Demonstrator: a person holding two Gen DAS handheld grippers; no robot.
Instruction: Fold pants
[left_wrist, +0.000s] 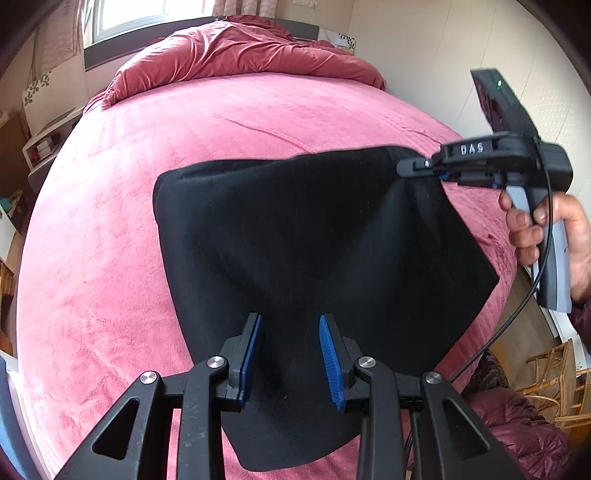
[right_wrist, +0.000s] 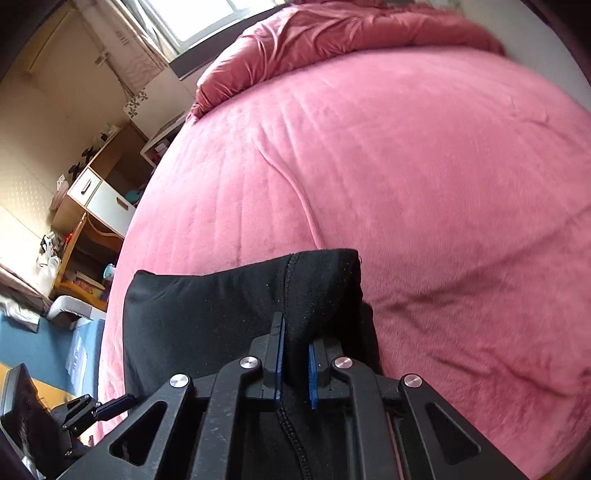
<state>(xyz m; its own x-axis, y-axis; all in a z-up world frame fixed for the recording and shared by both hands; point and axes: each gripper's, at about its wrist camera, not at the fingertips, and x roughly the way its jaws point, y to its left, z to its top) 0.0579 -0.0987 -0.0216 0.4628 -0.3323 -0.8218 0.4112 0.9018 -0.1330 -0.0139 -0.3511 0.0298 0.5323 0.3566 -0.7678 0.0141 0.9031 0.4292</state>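
Note:
The black pants (left_wrist: 295, 258) lie on the pink bed (left_wrist: 110, 240), with the right corner lifted. My left gripper (left_wrist: 290, 325) is open, its blue pads apart just above the near part of the pants, holding nothing. My right gripper (right_wrist: 293, 354) is shut on a raised fold of the pants (right_wrist: 221, 314) beside a stitched seam. It also shows in the left wrist view (left_wrist: 406, 168), pinching the far right corner of the cloth and holding it up off the bed. A hand (left_wrist: 546, 243) grips its handle.
A crumpled red duvet (left_wrist: 240, 51) lies at the head of the bed. Shelves and a desk (right_wrist: 96, 206) stand to the left of the bed. A wicker chair (left_wrist: 554, 384) and a dark red jacket (left_wrist: 517, 432) are at the right.

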